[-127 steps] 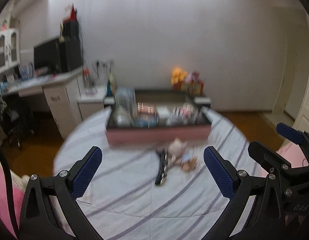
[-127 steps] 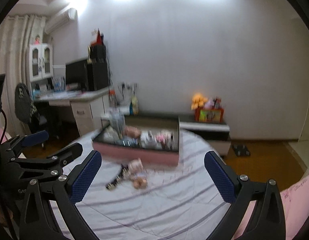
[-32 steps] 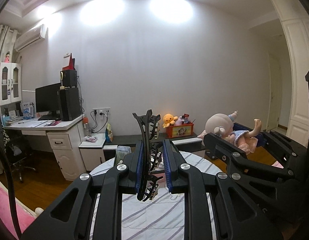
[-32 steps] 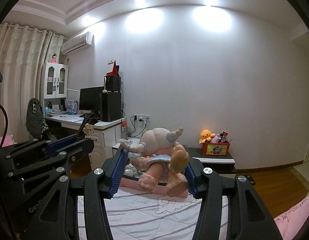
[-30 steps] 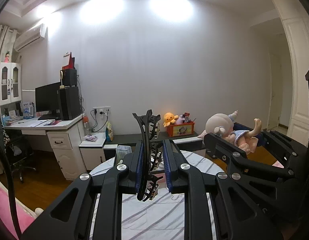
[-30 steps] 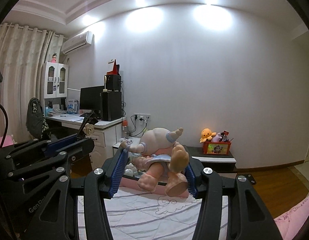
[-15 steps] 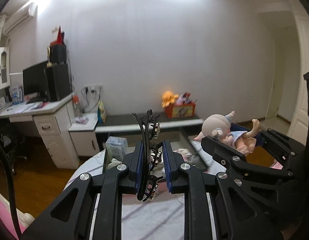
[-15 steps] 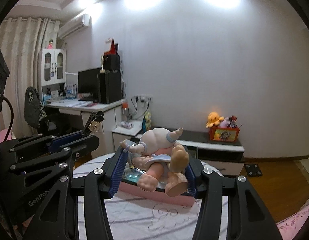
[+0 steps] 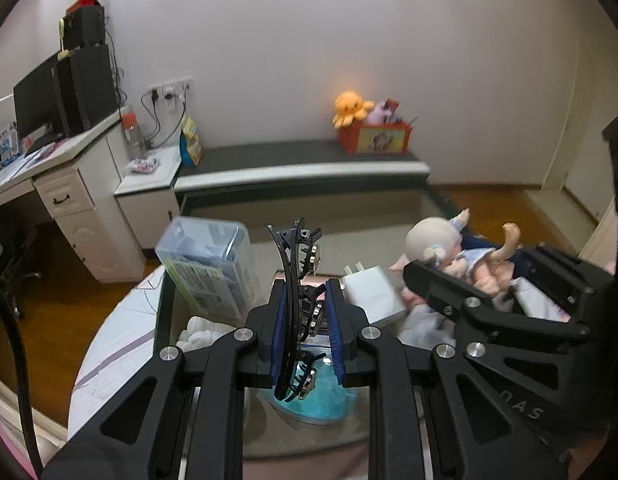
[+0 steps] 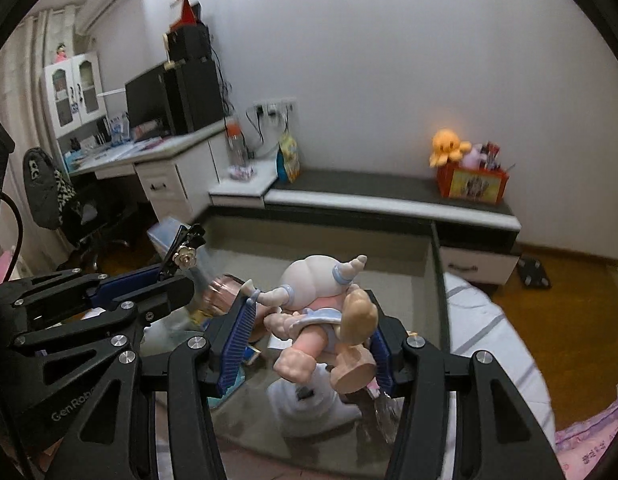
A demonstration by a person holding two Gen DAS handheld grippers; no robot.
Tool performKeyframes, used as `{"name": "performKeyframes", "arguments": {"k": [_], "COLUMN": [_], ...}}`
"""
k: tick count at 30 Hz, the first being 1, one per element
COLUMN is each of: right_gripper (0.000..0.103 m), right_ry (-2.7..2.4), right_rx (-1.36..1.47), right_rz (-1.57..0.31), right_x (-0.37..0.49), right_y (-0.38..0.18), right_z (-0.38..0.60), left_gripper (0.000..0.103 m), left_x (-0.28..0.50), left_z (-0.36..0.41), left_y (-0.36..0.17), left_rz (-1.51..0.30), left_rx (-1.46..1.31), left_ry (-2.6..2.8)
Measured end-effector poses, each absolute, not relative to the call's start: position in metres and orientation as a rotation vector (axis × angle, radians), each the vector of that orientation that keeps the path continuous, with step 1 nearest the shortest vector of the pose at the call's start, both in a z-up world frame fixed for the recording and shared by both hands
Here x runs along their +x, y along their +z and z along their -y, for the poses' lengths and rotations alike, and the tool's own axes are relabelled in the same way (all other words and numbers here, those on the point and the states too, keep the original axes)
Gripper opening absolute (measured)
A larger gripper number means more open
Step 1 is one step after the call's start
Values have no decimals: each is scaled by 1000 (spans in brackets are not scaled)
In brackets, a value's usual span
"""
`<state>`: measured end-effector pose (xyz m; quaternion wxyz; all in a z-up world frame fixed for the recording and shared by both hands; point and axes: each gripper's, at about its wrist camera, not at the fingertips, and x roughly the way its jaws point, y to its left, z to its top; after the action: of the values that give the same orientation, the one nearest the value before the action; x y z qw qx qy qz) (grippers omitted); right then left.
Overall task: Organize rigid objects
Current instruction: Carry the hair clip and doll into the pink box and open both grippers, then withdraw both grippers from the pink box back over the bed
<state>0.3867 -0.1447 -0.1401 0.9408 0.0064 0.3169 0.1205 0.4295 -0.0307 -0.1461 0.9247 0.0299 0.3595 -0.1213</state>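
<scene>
We hold: left hand-held gripper (image 9: 306, 334) pinching a black hair claw (image 9: 295, 280), upright; right hand-held gripper (image 10: 309, 344) clamped on a baby doll (image 10: 325, 312). Both over the tray (image 10: 437, 280) on the bed.

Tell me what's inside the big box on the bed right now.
In the box: a clear plastic case, a white charger, something white and a teal item. Both tools and their loads cover the rest.
</scene>
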Motion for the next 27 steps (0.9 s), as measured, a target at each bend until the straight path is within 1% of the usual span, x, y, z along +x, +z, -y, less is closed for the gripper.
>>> {"name": "performKeyframes", "arguments": {"k": [3,5,7,8,9,11,12,13,14,16,19,21,25,27], "right_gripper": [54,55,55,57,61,91,93,98,103,103,103,103,103,103], "right_ry": [245,252,256,251,243,211,210,214,212,212,208,217,198,191], "right_rx": [0,-2,13,18,17,18,27,35,47,48,49,48,13,-2], "right_rz": [-669,-677,-688,-689,-683,-644,-621,-604,-583,-552,-511,-485,-406,-379], "right_x": [397,401,404,404,403,396,390,386,377,363,337,315,264,241], "right_y": [-151,-155,-159,-160,-159,-149,-144,-139,-131,-119,-101,-88,-65,-54], "right_z": [144,143,145,146,148,154,158,161,164,164,162,160,155,155], "left_gripper": [19,22,36,43,47,76,81,88,90,93,94,95,101,102], "left_x": [435,437,436,435,430,421,414,407,395,376,345,318,265,240], "left_z": [30,31,28,24,21,12,8,5,2,-1,-6,-6,-7,-7], "left_y": [-157,-160,-160,-158,-154,-144,-139,-134,-126,-115,-96,-82,-61,-51], "left_rz": [-762,-767,-768,-762,-751,-720,-695,-668,-637,-602,-545,-493,-402,-365], "left_rx": [59,58,52,42,29,-8,-23,-33,-38,-46,-55,-40,0,13], "left_ry": [-241,-232,-211,-198,-186,-171,-163,-161,-160,-155,-146,-129,-99,-85]}}
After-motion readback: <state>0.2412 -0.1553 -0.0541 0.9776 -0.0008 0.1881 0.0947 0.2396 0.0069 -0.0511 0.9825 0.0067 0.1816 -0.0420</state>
